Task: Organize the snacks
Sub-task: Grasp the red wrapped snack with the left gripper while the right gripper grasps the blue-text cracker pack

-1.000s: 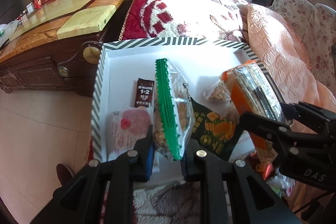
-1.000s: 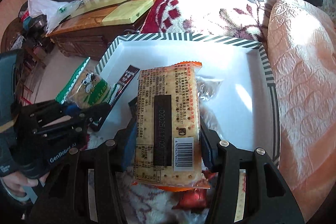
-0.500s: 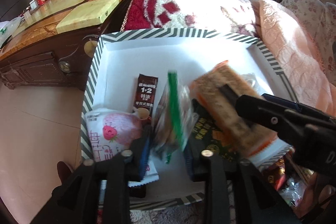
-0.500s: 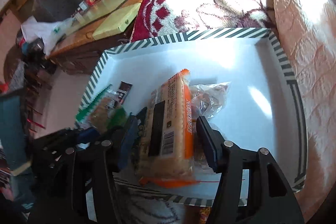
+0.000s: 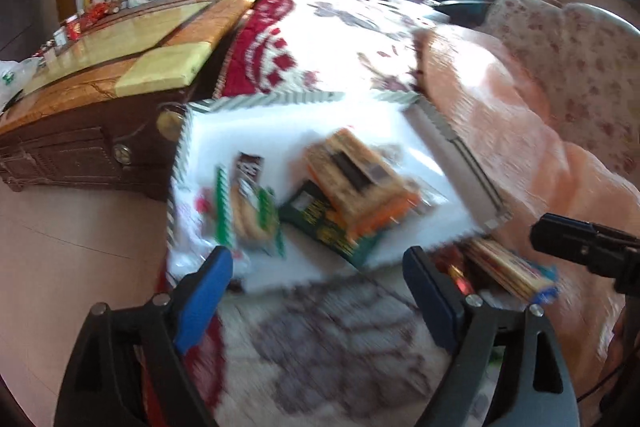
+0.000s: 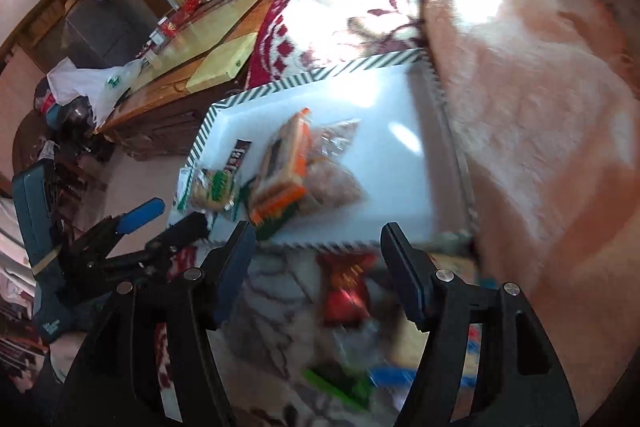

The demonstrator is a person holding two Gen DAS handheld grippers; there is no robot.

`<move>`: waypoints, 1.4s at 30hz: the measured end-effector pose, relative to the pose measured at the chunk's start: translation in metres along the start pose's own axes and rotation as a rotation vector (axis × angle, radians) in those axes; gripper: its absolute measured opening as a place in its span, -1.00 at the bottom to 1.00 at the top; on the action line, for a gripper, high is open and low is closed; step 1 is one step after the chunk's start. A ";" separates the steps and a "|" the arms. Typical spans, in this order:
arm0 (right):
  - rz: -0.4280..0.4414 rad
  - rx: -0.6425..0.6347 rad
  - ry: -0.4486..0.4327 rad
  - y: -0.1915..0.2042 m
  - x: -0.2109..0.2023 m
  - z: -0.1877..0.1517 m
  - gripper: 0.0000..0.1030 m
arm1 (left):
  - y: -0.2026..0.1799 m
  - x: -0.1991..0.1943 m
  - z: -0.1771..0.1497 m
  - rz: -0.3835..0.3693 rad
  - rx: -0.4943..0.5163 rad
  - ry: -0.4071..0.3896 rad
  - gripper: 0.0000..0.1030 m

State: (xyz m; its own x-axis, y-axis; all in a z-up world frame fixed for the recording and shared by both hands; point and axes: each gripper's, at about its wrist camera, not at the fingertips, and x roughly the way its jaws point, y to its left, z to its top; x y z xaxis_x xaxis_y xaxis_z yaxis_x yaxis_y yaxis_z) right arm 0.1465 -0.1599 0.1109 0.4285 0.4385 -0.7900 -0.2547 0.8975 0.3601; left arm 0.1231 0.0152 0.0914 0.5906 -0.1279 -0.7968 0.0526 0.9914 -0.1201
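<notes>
**Snacks down in striped box, both grippers empty**

Left gripper (image 5: 316,291): fingers spread wide, blue pads (image 5: 202,293) bare, nothing between them. Hung just short of the near edge of the white box with the green-striped rim (image 5: 260,101), over a patterned rug-like blanket (image 5: 328,355). Seen from the right wrist camera too (image 6: 160,219), low at the left, jaws parted.

Right gripper (image 6: 316,267): likewise spread, nothing pinched. Held above the blanket just outside the box's near rim (image 6: 320,77), with a red foil-wrapped snack (image 6: 346,291) lying below the gap and a green packet (image 6: 340,385) nearer the camera, both blurred. Tip of the same gripper visible at the right edge of the left wrist view (image 5: 580,243).

Inside the box, toward the near-left part: orange cracker pack (image 5: 360,179) lying tilted across a dark green packet (image 5: 324,223); clear biscuit bag with green edges (image 5: 248,215) just left of it, resting against a small brown sachet (image 5: 248,167); a clear bag of brownish snacks (image 6: 332,171) touching the cracker pack's right side. Far-right half of the box floor bare and white.

Outside the box, by its near-right corner: a striped pack with a blue end (image 5: 508,271) on the blanket. Pink quilt (image 5: 520,131) to the right, wooden cabinet (image 5: 80,131) to the left. Much of both views smeared by motion blur.
</notes>
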 end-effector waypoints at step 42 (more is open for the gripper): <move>-0.093 0.072 0.218 -0.062 0.022 -0.006 0.40 | -0.066 0.027 -0.049 -0.007 0.070 0.157 -0.42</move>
State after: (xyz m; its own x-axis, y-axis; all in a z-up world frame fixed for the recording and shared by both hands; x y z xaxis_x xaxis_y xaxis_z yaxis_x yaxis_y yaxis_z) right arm 0.1663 -0.2060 0.0680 0.2484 0.3405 -0.9069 -0.1573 0.9379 0.3091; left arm 0.0963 -0.0553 0.0493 0.4571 -0.1325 -0.8795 0.1153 0.9893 -0.0892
